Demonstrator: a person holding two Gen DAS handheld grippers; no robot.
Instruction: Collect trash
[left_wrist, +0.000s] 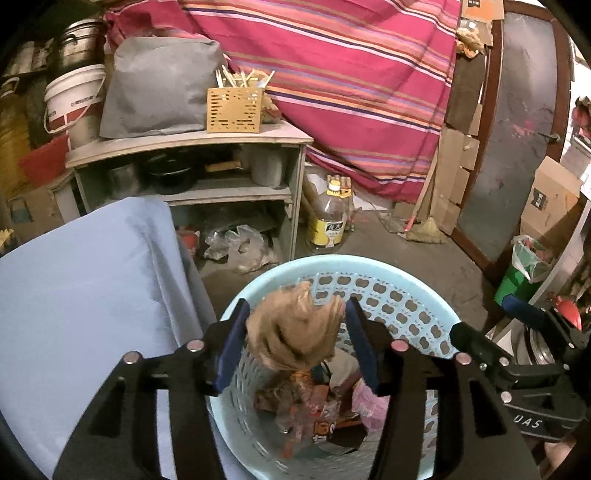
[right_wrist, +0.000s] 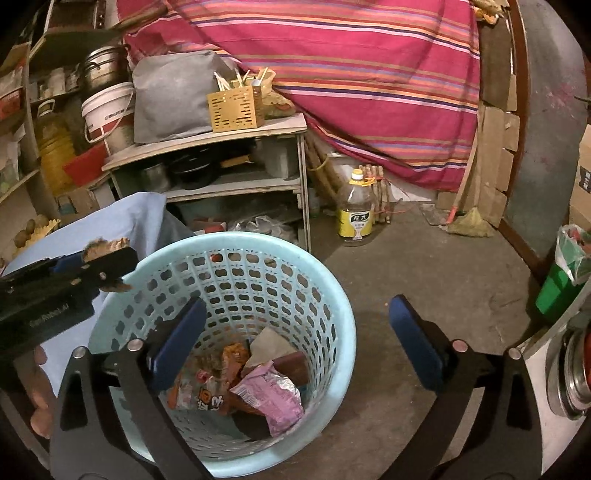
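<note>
A light blue perforated trash basket (left_wrist: 388, 269) (right_wrist: 332, 280) stands on the concrete floor. It holds snack wrappers, among them a pink one (right_wrist: 271, 398) and an orange one (left_wrist: 325, 413). My left gripper (left_wrist: 295, 328) is shut on a crumpled brown paper wad (left_wrist: 295, 328) and holds it over the basket's mouth; it also shows in the right wrist view (right_wrist: 107, 264) at the basket's left rim. My right gripper (right_wrist: 295, 339) is open and empty over the basket's right rim; it shows at the right in the left wrist view (left_wrist: 524, 332).
A light blue cloth (left_wrist: 81, 280) covers a surface left of the basket. Behind stand a grey shelf unit (left_wrist: 192, 177), an oil bottle (right_wrist: 356, 208) and a striped red cloth (left_wrist: 351, 81). A green bin with a bag (right_wrist: 565, 273) stands at the right.
</note>
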